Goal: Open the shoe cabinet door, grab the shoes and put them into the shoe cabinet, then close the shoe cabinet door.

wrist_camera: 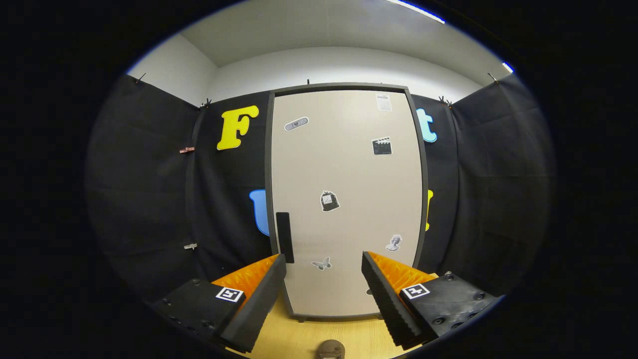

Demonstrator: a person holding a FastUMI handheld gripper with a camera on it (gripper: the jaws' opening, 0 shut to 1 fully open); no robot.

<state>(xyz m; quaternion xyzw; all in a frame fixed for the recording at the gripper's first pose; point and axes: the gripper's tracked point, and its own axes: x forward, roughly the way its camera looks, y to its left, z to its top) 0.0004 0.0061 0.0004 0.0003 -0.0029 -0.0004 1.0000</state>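
Gripper [324,279] is wide open — fingers spread well apart, nothing between them, nothing held. Both fingers point straight at the tall beige shoe cabinet with the dark grey frame [344,199], which stands upright beyond the fingertips on the light wooden floor [319,334], backed by the black cloth wall [149,199].

Flat beige cabinet door [349,164] sits flush in its frame — closed. Narrow black vertical handle [284,237] is near the door's left edge, low down, just above and beside the tip of the left finger [259,304]; cannot tell whether they touch (looks like apart, fisheye makes it hard to call). Right finger [389,304] lines up with the lower right part of the door.

Door carries several small stickers: a clapperboard [382,146], a dark bag shape [329,201], a bust [394,243], a butterfly [322,263] low between the fingers.

Small round brown object [330,349] on the floor between the fingers, close to the camera — too cut off to identify.
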